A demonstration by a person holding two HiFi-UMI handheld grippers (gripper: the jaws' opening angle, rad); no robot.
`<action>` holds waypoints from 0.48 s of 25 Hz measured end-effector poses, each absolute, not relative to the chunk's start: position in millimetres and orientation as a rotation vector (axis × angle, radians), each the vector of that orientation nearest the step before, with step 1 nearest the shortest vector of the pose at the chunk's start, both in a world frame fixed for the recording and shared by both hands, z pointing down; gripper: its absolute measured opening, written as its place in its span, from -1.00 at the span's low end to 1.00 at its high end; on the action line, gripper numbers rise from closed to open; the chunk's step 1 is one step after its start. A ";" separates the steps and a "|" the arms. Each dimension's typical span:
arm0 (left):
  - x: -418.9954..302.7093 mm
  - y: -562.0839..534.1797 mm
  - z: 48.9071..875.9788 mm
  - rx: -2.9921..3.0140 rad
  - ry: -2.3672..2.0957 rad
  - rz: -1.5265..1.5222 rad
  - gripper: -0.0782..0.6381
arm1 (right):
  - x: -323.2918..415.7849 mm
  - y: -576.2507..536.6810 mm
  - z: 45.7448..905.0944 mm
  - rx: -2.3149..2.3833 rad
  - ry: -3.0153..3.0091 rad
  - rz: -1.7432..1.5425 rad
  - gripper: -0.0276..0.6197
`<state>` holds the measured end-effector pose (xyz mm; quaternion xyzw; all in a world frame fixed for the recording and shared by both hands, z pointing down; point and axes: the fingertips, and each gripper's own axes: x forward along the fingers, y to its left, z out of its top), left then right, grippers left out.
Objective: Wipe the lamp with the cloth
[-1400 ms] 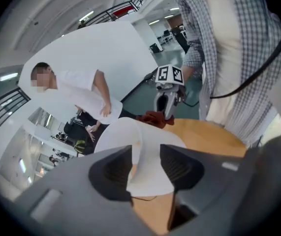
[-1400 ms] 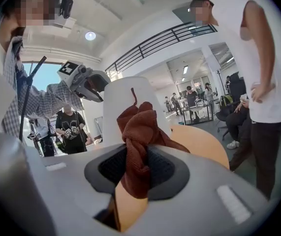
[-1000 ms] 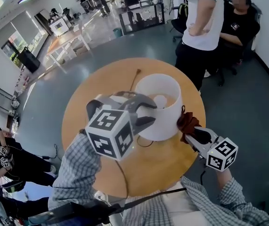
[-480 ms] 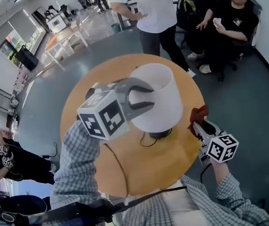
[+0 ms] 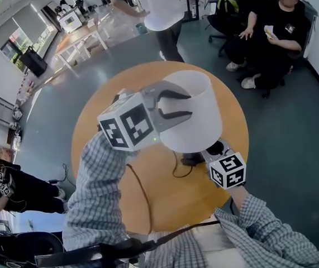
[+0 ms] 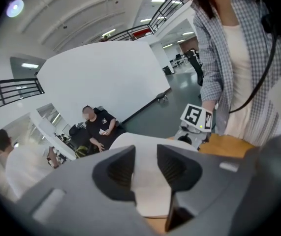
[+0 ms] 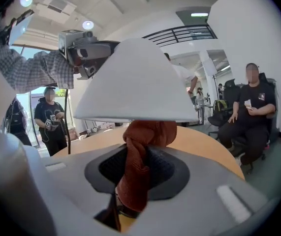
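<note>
You're working over the round wooden table [image 5: 170, 202], which fills the middle of the head view. On it stands the lamp [image 5: 198, 121]. Its white shade sits centre-right in that frame, with the dark base [image 5: 193, 159] just below it. The lamp's long axis runs from bottom to top of the frame: the base is toward you and the narrow open top points at the upper edge. Whether it truly leans or only looks that way from above, I can't tell.

Your left gripper [image 5: 190, 105] comes in from the left of the frame and is clenched on the shade's top rim. One jaw lies over the opening and the other on the outer wall, and in its own view the white wall runs down between the pads. That hand looks to be steadying the lamp.

Your right gripper [image 7: 139, 167] is at the lower right of the head view, its tips tucked beneath the shade, and it is clamped on the rust-red cloth [image 7: 147, 132]. In its own view the bunched cloth pokes out ahead of the jaws, right under the shade's lower rim, touching it or nearly so. The surface to wipe therefore lies above and just ahead of those jaws. I judge the next move is to lift the cloth onto the outer wall and sweep it along the slope, from rim toward top.
</note>
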<state>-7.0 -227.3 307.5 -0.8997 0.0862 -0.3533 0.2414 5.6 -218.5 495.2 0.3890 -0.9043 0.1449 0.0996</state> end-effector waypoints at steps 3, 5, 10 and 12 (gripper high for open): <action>-9.6 -228.3 310.1 -2.460 0.239 -0.945 -0.40 | -19.4 -226.1 495.5 1.068 -2.655 0.252 -0.59; -10.1 -225.9 312.0 -2.461 0.249 -0.938 -0.40 | -32.1 -219.8 503.7 0.980 -2.608 0.138 -0.59; -0.9 -205.7 311.8 -2.475 0.279 -0.920 -0.39 | -29.2 -178.1 519.2 0.840 -2.516 -0.012 -0.59; -1.8 -208.3 313.0 -2.476 0.286 -0.917 -0.39 | -31.5 -170.7 536.9 0.776 -2.478 0.002 -0.59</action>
